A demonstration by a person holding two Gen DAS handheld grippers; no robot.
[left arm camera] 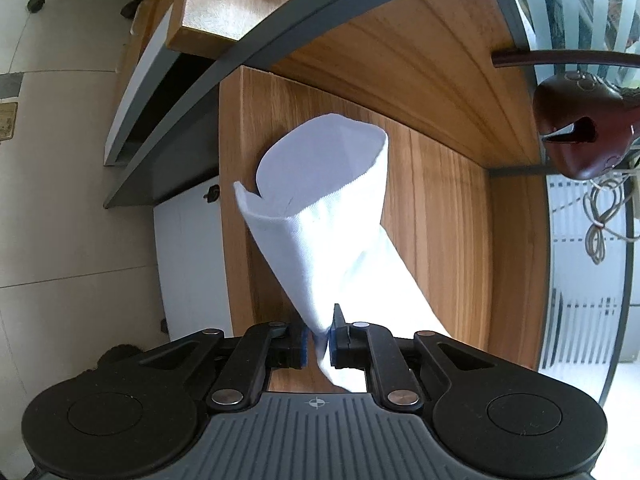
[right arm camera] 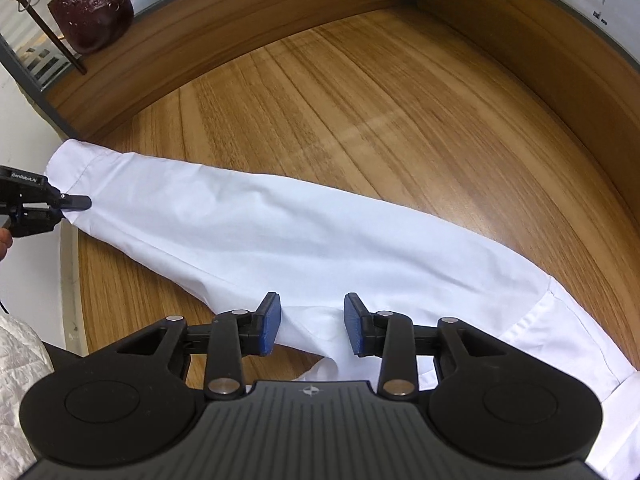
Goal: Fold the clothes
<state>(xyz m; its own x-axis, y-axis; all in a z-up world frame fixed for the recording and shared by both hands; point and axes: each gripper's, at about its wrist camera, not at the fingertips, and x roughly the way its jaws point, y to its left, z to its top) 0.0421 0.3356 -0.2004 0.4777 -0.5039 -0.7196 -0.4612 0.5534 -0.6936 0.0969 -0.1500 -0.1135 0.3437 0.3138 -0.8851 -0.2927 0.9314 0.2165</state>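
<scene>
A white shirt (right arm camera: 304, 236) lies on the wooden table (right arm camera: 360, 112), one long sleeve stretched toward the left edge. My left gripper (left arm camera: 318, 338) is shut on the sleeve's cuff (left arm camera: 320, 184), which stands open like a tube in the left wrist view. The same left gripper (right arm camera: 76, 202) shows at the far left of the right wrist view, pinching the sleeve end. My right gripper (right arm camera: 312, 320) is open, its blue pads (right arm camera: 270, 324) on either side of a fold of cloth near the sleeve's base. The shirt's body runs off the lower right.
A dark red carved pot (right arm camera: 92, 8) stands on a ledge behind the table's raised wooden back wall (right arm camera: 240, 12). A person's hand (right arm camera: 4, 240) and quilted sleeve (right arm camera: 20, 380) sit at the left. Floor tiles (left arm camera: 60, 160) and a cabinet (left arm camera: 184, 240) lie beyond the table's left edge.
</scene>
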